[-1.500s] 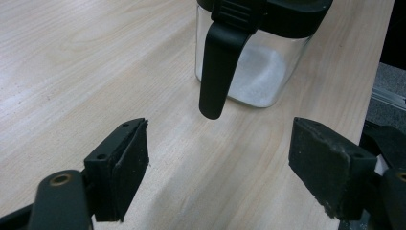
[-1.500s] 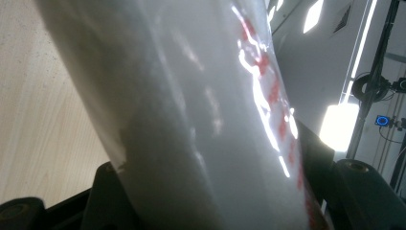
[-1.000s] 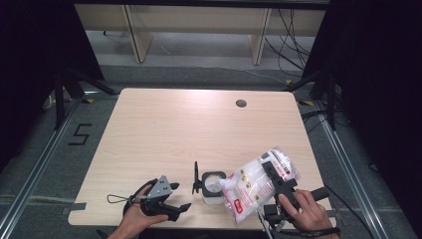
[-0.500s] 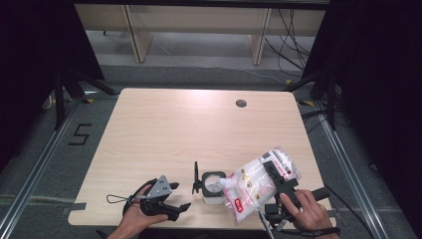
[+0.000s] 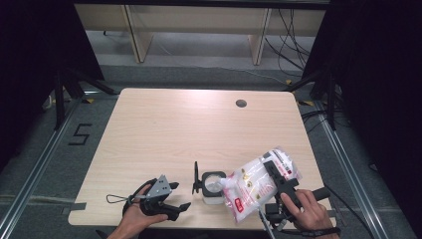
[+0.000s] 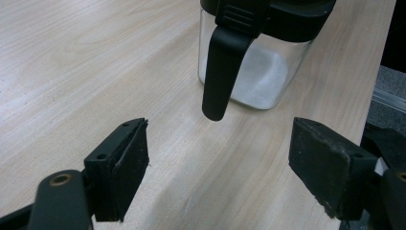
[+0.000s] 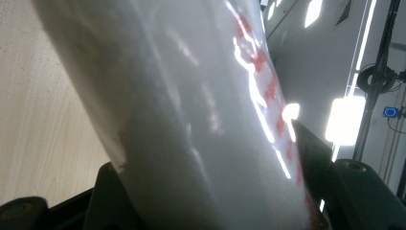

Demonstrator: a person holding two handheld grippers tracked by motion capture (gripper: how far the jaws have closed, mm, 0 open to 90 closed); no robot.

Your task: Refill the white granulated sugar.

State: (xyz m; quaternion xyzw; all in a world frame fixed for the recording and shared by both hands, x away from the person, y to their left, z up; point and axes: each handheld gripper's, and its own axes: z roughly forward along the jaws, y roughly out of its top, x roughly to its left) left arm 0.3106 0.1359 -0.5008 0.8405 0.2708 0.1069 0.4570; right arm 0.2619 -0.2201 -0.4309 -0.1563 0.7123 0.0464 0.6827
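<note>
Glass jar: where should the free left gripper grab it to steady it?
Grip the jar across its clear square body, below the black collar, coming level from the left gripper's side. Flat walls suit the pads; offset past the hanging latch.

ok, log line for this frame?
right gripper: shut on bag, tipped over jar | left gripper: open, empty, beside jar | table

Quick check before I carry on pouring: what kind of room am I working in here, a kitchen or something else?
Most likely a lab or recording studio, not a kitchen: a lone wooden table stands between black curtains, with loose cables on the grey floor and a taped number mark beside a floor rail.
</note>
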